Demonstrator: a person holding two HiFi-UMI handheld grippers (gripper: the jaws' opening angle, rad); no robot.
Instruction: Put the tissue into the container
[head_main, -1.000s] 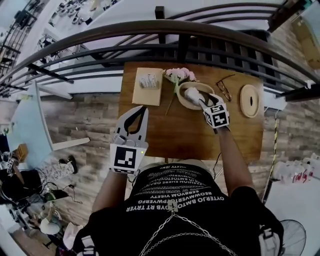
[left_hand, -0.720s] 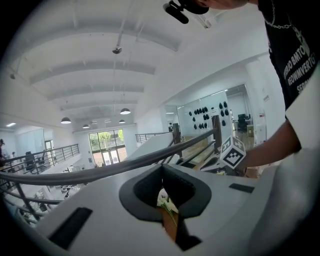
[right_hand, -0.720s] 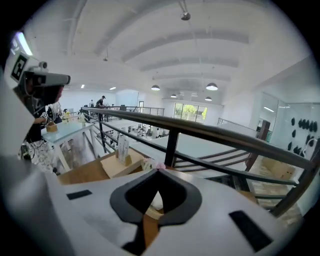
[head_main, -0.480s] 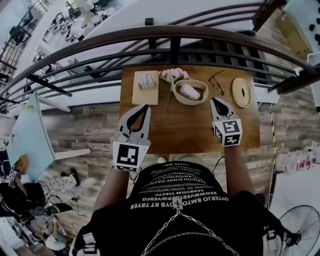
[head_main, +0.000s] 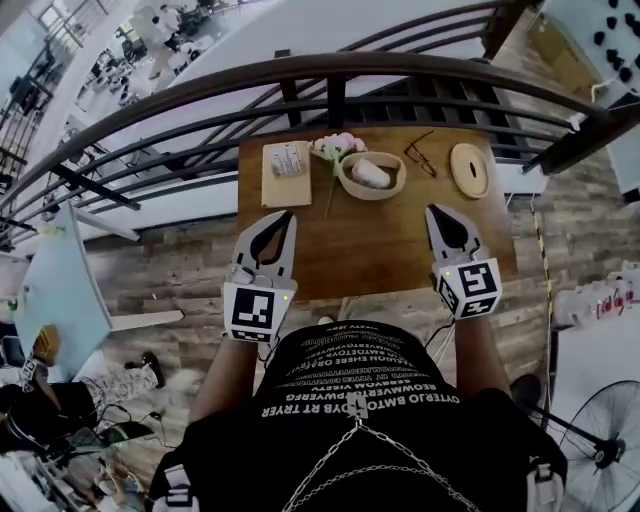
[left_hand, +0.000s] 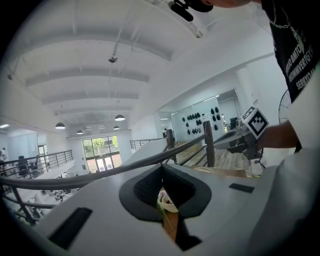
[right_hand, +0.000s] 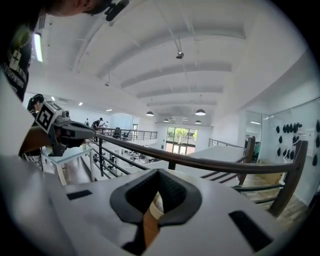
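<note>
Table (head_main: 360, 250), far row, left to right: board (head_main: 285, 182), flowers (head_main: 335, 147), container (head_main: 372, 194), glasses (head_main: 420, 158), round disc (head_main: 469, 168). Tissue (head_main: 370, 173) lies in container. Flowers just beside container's left rim. Railing (head_main: 330, 75) runs behind table.

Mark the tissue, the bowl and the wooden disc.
tissue (head_main: 371, 173): head view, its white middle.
bowl (head_main: 344, 175): head view, left rim.
wooden disc (head_main: 470, 182): head view, top face.
</note>
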